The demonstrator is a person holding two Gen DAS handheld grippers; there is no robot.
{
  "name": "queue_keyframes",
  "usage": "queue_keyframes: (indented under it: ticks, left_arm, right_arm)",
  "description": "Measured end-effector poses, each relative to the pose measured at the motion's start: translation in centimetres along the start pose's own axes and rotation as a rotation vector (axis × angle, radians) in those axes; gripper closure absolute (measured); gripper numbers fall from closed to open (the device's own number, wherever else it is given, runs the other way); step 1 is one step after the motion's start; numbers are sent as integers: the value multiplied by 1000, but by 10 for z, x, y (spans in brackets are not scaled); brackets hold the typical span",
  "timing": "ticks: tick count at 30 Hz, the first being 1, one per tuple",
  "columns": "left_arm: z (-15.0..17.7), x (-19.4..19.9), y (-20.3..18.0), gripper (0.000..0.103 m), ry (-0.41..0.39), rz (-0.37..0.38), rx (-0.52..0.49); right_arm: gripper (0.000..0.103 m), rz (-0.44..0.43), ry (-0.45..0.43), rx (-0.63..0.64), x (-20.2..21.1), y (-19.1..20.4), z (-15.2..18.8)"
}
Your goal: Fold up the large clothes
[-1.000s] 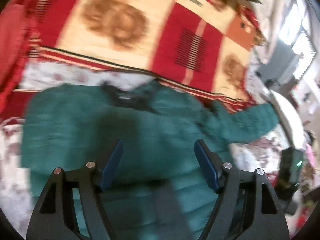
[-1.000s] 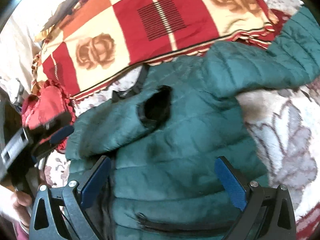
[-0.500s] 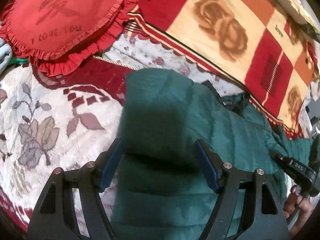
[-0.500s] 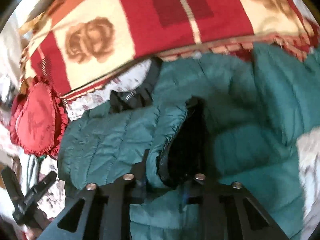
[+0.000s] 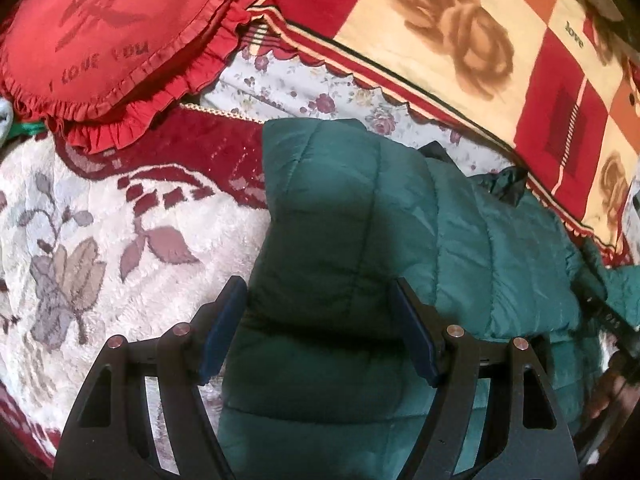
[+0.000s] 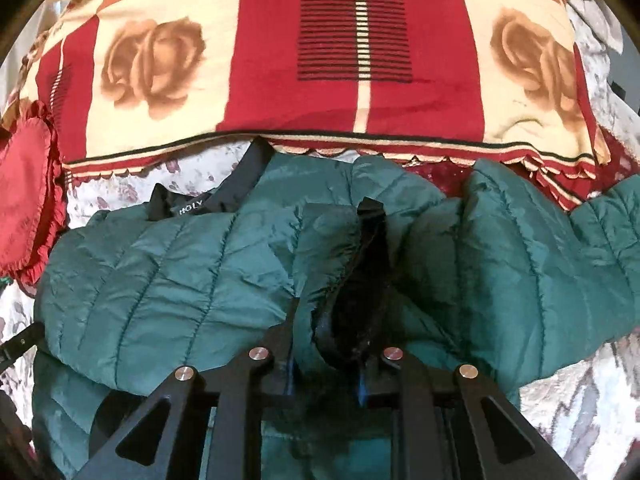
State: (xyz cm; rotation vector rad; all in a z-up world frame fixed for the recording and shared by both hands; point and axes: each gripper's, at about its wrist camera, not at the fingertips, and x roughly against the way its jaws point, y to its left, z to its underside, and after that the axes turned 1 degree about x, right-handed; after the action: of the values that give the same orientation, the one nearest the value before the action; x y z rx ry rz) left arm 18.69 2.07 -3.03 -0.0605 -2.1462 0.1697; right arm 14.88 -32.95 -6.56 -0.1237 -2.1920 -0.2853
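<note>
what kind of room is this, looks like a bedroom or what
Probably a bedroom at home: a green jacket lies on a bed with a rose blanket, a floral cover and a frilly red cushion.

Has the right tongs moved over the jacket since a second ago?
Yes. The right tongs moved toward the rose blanket, from the hem pocket to the sleeve cuff, now between them as they open.

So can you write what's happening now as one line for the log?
task: fold jacket | left gripper: open over folded sleeve | right gripper: jaws opening, cuff between them
</note>
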Motion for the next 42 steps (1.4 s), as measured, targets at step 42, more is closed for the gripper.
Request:
queue_keyframes:
  ticks: [42]
  left_arm:
    - [-8, -20, -36, 29, -72, -60, -52]
  right_arm:
    - [32, -23, 8, 102, -15, 40, -9]
